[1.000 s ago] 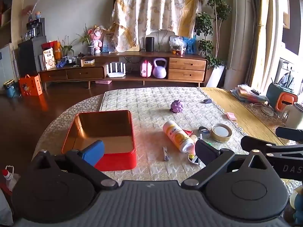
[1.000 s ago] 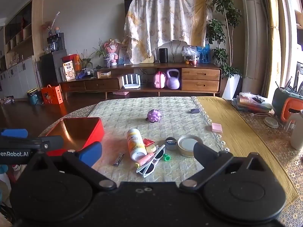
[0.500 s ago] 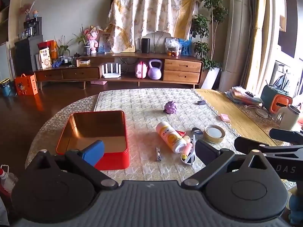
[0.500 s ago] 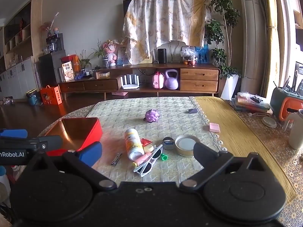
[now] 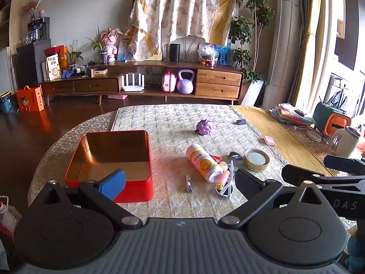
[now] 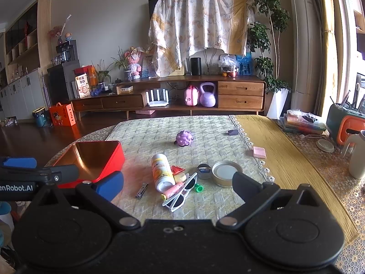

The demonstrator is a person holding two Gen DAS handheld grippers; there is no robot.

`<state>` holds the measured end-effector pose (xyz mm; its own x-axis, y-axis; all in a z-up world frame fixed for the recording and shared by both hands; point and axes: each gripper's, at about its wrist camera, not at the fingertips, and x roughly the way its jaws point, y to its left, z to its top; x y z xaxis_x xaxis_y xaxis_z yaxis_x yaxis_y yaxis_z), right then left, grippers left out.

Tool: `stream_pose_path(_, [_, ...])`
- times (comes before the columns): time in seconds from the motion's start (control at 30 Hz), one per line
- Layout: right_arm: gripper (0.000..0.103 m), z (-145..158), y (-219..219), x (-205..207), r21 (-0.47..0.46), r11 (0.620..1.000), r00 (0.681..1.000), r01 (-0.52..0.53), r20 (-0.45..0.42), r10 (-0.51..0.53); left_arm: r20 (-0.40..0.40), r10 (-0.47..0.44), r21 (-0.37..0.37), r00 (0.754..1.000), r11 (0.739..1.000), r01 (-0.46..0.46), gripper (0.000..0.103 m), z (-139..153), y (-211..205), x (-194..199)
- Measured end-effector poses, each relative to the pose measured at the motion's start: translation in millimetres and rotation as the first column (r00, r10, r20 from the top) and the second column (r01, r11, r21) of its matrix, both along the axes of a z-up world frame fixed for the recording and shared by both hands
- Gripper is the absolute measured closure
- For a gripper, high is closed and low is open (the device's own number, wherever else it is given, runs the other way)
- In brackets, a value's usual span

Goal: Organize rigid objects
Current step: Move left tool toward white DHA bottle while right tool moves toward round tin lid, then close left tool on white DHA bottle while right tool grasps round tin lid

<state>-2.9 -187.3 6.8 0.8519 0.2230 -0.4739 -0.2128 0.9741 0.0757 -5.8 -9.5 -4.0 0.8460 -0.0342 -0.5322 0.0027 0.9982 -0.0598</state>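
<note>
An open, empty red tin (image 5: 109,157) sits on the table's left; it also shows in the right wrist view (image 6: 91,159). A white and orange bottle (image 5: 203,162) lies on its side in the middle, beside white sunglasses (image 6: 180,194), a pink tube (image 6: 174,189), a nail clipper (image 5: 188,183), a green cap (image 6: 199,188), a small round tin (image 6: 203,170) and a tape roll (image 5: 257,159). A purple toy (image 5: 203,127) stands farther back. My left gripper (image 5: 180,182) and right gripper (image 6: 178,182) are both open and empty, held above the near table edge.
A pink pad (image 6: 259,152) and a small purple piece (image 6: 232,132) lie near the mat's right edge. A white jug (image 6: 357,155), an orange and teal holder (image 6: 344,127) and stacked books (image 6: 303,123) stand at the right. A TV cabinet (image 6: 182,96) is behind.
Both grippers have drawn back and risen slightly, so the table objects sit a little farther away in view. Nothing on the table has moved.
</note>
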Motion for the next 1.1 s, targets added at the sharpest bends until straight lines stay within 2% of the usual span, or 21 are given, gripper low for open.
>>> stream_pose_path(0.63, [0.002,-2.9,-0.6,-0.4,0.001,1.0,1.0,-0.008,-0.009,0.008,-0.013,0.009,-0.008,1.0,1.0,-0.009,0.0,-1.2,2.5,1.4])
stream_pose_path(0.97, [0.002,-9.8,-13.4,16.6,0.037,0.999,0.998,-0.016,-0.066,0.019,-0.062,0.004,0.005,0.998,1.0,-0.004,0.0,-6.7,-2.4,23.0])
stream_pose_path(1.1, [0.002,-15.2,-22.8,25.9,0.024,1.0,0.997,0.008,-0.074,-0.006,-0.086,-0.001,0.002,0.996,1.0,0.001,0.0,-13.0,-4.5,34.3])
